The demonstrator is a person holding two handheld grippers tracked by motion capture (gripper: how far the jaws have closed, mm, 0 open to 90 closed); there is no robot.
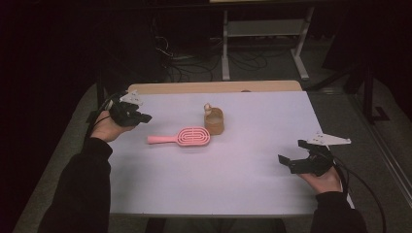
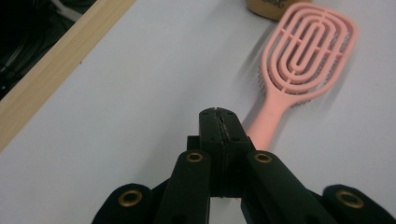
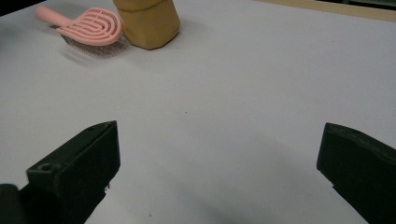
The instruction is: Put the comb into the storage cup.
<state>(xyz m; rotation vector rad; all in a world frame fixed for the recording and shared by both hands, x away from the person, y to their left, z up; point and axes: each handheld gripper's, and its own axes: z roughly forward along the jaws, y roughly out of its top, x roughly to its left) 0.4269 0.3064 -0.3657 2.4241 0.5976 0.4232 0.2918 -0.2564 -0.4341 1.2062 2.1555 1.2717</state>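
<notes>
High view shows a pink hairbrush [image 1: 180, 137] lying flat at the centre of the frame on the white desk [image 1: 233, 184], its head touching or just beside a tan cup [image 1: 214, 121] to its upper right, handle pointing toward the left edge. The left claw [image 1: 144, 117] hovers at middle left, near the handle end, jaws pressed together and holding nothing. The right claw [image 1: 293, 154] sits at lower right, well apart from the brush, jaws spread wide and empty.

Left gripper view has the handle [image 2: 268, 122] just beyond the closed jaws, so picking up the brush looks like the step in hand. To do it well, the left claw should open first, straddle the handle across its narrow width, and close low near the desk. Lifting away from the cup would avoid nudging it.
</notes>
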